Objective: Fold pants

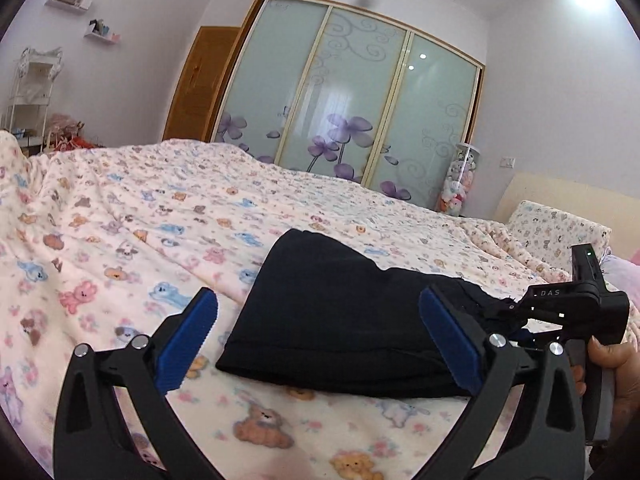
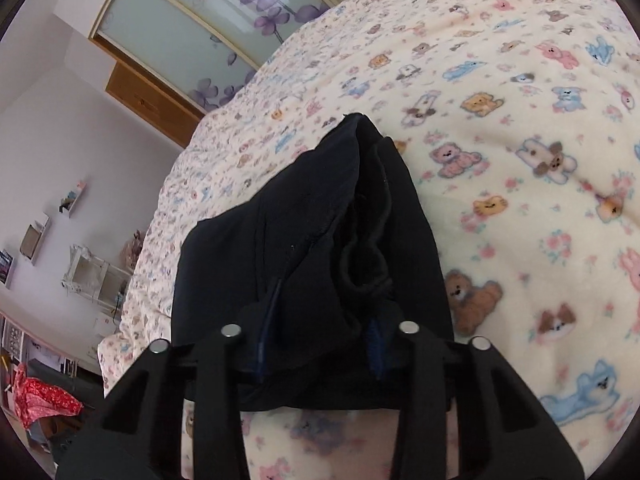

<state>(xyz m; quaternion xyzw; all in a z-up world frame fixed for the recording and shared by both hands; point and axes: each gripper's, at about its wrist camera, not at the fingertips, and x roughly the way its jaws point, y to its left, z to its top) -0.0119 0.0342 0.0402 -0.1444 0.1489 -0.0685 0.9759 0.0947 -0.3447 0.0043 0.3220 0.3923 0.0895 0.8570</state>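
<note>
My left gripper (image 1: 318, 334) hangs with fingers wide apart, nothing between them, just before the folded black pants (image 1: 332, 316) on the teddy-bear blanket (image 1: 120, 216). My right gripper (image 2: 318, 344), marked "DAS", clamps the pants' edge.

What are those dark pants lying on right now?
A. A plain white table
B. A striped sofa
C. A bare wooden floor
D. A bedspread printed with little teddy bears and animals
D: the folded black pants rest on a cream bedspread covered in small cartoon bears and animals, which surrounds them in both wrist views.
</note>
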